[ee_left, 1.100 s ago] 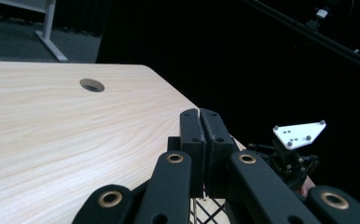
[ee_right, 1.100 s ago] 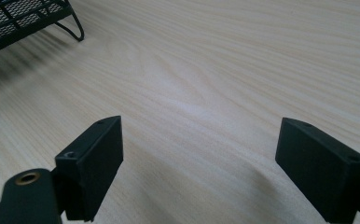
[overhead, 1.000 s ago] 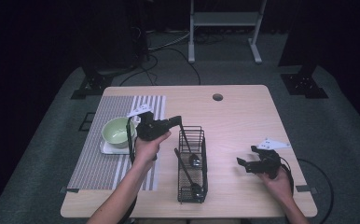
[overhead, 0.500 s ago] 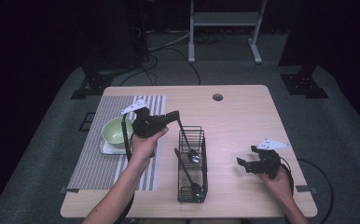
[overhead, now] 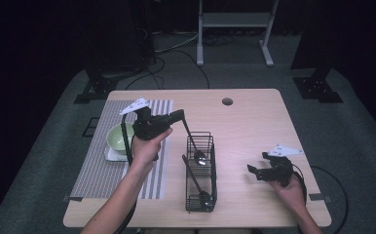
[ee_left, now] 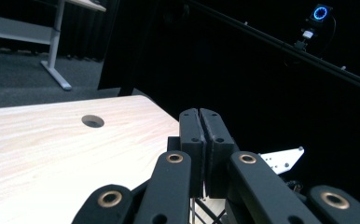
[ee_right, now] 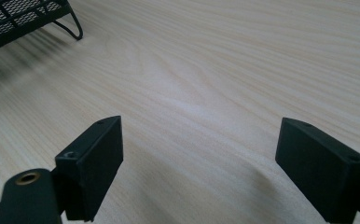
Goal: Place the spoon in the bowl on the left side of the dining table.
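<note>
- One long-handled dark metal ladle (overhead: 192,140) hangs from the left tool (overhead: 180,115), its handle pinched at the top and running down and slightly right across the middle of the high view, the bowl sitting inside the upper end of the black wire-mesh basket (overhead: 210,171).
- The left tool's jaws are pressed together on that thin handle, as the left gripper view also shows (ee_left: 200,140).
- The ladle's long axis is steep; I judge that lifting it clear means going up along the handle.
- A second dark spoon (overhead: 196,178) lies lengthwise in the basket, below in the frame.
- The left hand (overhead: 147,141) is raised above the striped mat (overhead: 96,170); the pale green bowl (overhead: 118,137) sits just left of it.
- The right tool (overhead: 255,171) rests on the light wooden desk (overhead: 254,122) at lower right, jaws spread wide and empty.
</note>
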`<state>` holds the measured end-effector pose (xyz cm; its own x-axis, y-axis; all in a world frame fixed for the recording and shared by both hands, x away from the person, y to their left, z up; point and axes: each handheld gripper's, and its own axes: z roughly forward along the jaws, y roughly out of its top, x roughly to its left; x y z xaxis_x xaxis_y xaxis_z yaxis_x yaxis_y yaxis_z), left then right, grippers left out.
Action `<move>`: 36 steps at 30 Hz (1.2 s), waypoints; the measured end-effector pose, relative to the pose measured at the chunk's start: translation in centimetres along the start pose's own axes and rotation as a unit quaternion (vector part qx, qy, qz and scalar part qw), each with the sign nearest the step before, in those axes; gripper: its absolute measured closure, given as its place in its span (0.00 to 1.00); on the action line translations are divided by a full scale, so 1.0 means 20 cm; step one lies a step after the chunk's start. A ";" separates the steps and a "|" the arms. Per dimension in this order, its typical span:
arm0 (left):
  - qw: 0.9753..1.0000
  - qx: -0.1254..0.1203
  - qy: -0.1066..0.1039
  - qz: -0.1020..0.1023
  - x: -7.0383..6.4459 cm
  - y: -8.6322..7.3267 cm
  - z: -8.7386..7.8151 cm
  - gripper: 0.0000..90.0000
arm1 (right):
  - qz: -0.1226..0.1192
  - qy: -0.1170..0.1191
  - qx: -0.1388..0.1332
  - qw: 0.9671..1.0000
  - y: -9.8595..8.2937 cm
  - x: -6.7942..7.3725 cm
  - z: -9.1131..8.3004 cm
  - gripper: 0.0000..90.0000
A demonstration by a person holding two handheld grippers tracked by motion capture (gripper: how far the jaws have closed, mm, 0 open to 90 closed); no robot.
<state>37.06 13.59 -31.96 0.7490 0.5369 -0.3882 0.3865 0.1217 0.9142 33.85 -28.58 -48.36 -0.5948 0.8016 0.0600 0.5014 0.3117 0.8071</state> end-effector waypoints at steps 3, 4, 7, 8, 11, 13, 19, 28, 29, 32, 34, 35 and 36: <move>1.000 -0.002 0.001 0.001 0.00 0.02 -0.01 0.99 | -0.001 0.000 0.000 1.000 0.00 0.00 0.00 0.16; 1.000 -0.005 0.002 -0.001 0.00 0.03 -0.02 0.99 | -0.001 0.000 0.000 1.000 0.00 0.00 0.00 0.16; 1.000 -0.006 0.004 0.001 0.00 0.04 -0.03 0.99 | 0.001 0.000 0.001 1.000 0.00 0.00 0.00 0.16; 1.000 -0.006 0.004 0.001 0.00 0.04 -0.03 0.99 | 0.001 0.000 0.001 1.000 0.00 0.00 0.00 0.16; 1.000 -0.011 0.005 -0.001 -0.01 0.05 -0.04 0.99 | 0.001 0.000 0.000 1.000 0.00 0.00 0.00 0.16; 1.000 -0.014 0.007 0.001 -0.01 0.07 -0.05 0.99 | 0.001 -0.001 0.001 1.000 0.00 0.00 0.00 0.16; 1.000 -0.019 0.012 0.003 -0.01 0.09 -0.07 0.99 | 0.001 -0.001 0.002 1.000 0.00 0.00 0.00 0.16; 0.999 -0.031 0.021 0.003 0.00 0.13 -0.11 0.99 | 0.001 -0.001 0.002 1.000 0.00 0.00 0.00 0.16; 0.999 -0.032 0.022 0.003 0.00 0.13 -0.11 0.99 | 0.002 -0.001 0.001 1.000 0.00 0.00 0.00 0.16; 0.999 -0.035 0.024 0.002 0.01 0.14 -0.12 0.99 | 0.001 -0.001 0.001 1.000 0.00 0.00 0.00 0.16; 0.999 -0.039 0.025 -0.002 0.02 0.15 -0.13 0.99 | 0.002 -0.001 0.001 1.000 0.00 0.00 0.00 0.16; 0.999 -0.038 0.026 -0.001 0.02 0.15 -0.14 0.99 | 0.002 -0.001 0.001 1.000 0.00 0.00 0.00 0.16; 0.999 -0.040 0.027 -0.001 0.02 0.15 -0.14 0.99 | 0.002 -0.001 0.001 1.000 0.00 0.00 0.00 0.16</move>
<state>37.01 16.58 -29.05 0.7176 0.5797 -0.3859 0.3428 0.1883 0.9203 33.86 -28.57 -48.36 -0.5912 0.8042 0.0613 0.5051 0.3099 0.8055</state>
